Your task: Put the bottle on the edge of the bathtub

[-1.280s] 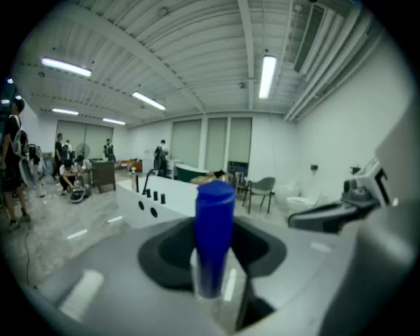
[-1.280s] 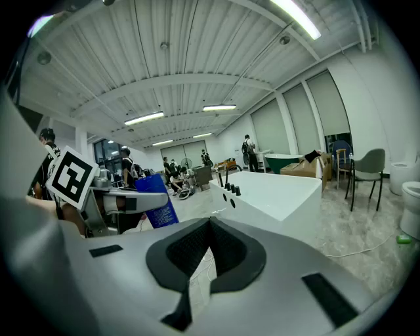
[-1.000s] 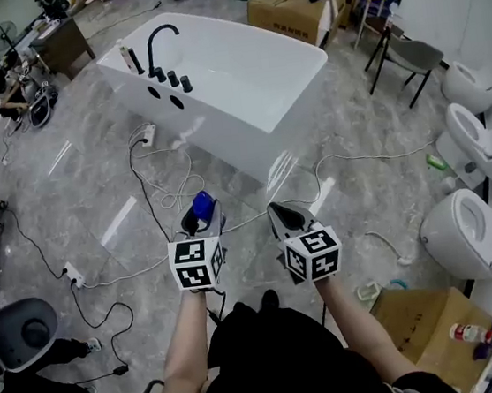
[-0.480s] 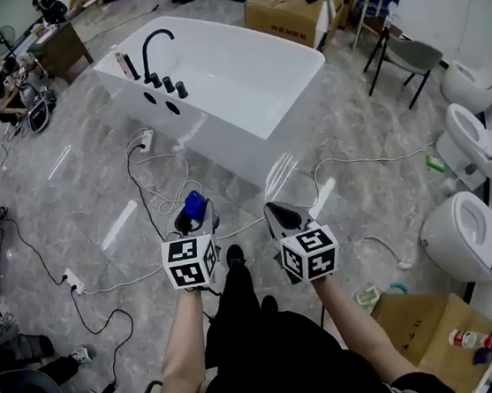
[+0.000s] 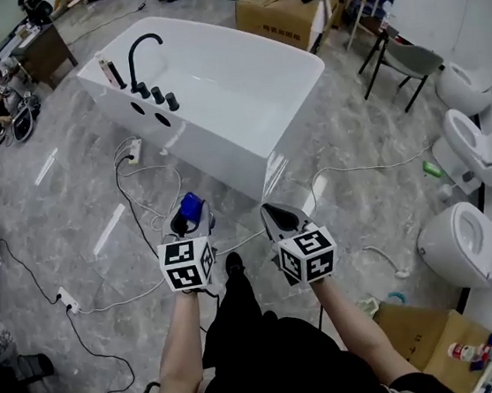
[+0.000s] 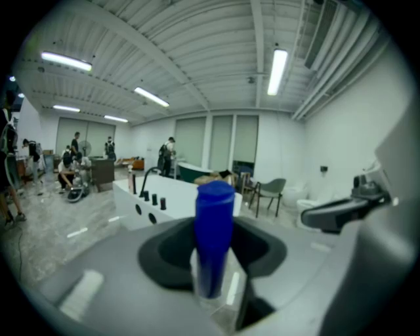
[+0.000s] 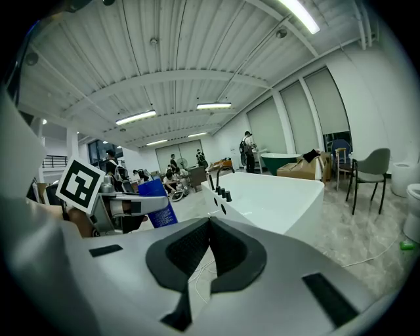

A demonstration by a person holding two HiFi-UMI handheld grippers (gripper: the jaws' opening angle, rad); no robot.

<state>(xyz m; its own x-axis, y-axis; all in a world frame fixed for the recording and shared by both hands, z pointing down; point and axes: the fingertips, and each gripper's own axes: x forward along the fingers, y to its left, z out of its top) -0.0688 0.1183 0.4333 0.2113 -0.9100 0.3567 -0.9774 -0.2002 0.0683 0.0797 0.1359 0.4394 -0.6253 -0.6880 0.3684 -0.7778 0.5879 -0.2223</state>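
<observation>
Left claw (image 5: 190, 218) is clamped on the blue bottle (image 6: 214, 230), so the bottle's up in the air, not on anything. Right claw (image 7: 210, 231) is pinched together on nothing, right next to it. Tub (image 5: 207, 144) sits well ahead, with cables (image 5: 150, 190) on the floor between.

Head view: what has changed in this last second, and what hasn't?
The person has stepped nearer the bathtub, which looks slightly larger; a foot has swung forward, and both grippers were carried along. Unchanged: the left gripper stays clamped on the blue bottle, the right gripper stays shut and empty; nothing was picked up or let go.
</observation>
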